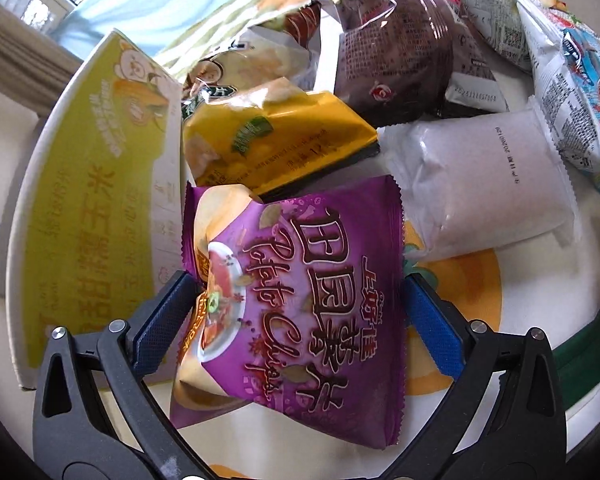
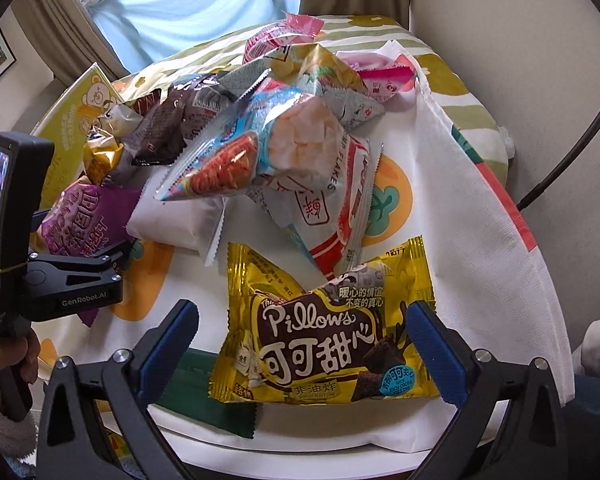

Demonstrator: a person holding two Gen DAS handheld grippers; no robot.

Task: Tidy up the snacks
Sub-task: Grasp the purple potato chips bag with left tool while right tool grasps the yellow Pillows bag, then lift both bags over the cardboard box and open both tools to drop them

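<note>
A pile of snack packets lies on a white cloth-covered table. My left gripper [image 1: 296, 312] is open, its blue pads on either side of a purple potato chips bag [image 1: 296, 300]; whether they touch it I cannot tell. That bag also shows in the right wrist view [image 2: 84, 216], with the left gripper [image 2: 112, 252] at it. My right gripper [image 2: 304, 344] is open around a yellow Pillows cocoa packet [image 2: 324, 328], with a gap on the left side.
A yellow-green box [image 1: 88, 200] stands at the left. Behind the purple bag lie a yellow packet [image 1: 276, 140], a dark brown packet [image 1: 396, 56] and a white packet [image 1: 484, 184]. A shrimp flakes bag [image 2: 284, 148] tops the pile. A green packet [image 2: 204, 396] lies at the front edge.
</note>
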